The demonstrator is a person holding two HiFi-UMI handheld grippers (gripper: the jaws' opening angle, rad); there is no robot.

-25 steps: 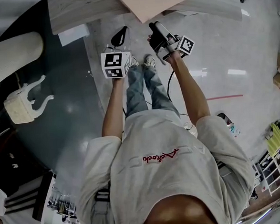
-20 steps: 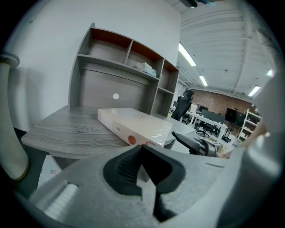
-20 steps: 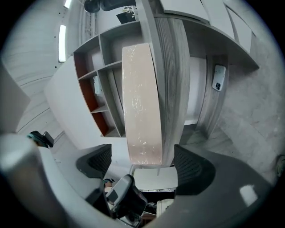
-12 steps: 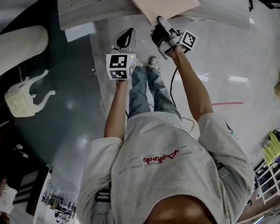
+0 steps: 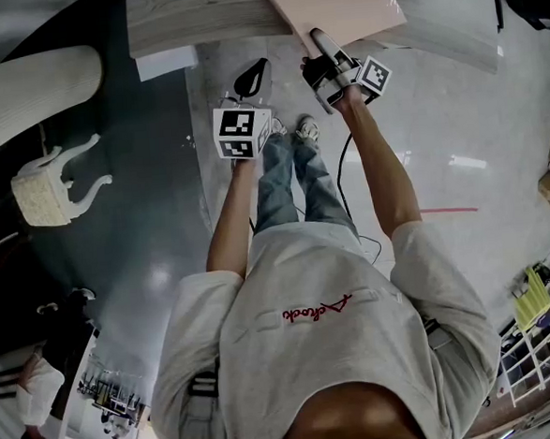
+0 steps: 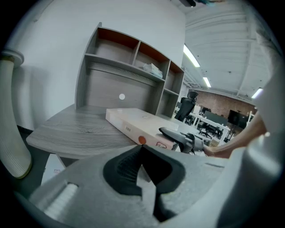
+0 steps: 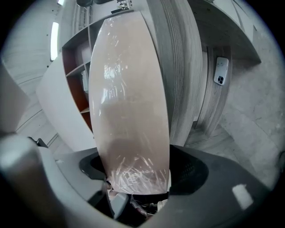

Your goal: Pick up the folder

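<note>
Left gripper view shows papers [image 6: 152, 68], perhaps, in cubby [image 6: 147, 54]

place: office | evidence: grey desk [image 6: 75, 129] with shelf hutch [image 6: 133, 58], swivel chair [image 6: 187, 104], probably monitors [image 6: 234, 116] behind

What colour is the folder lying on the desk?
The folder is pale pink; the head view shows it best.
</note>
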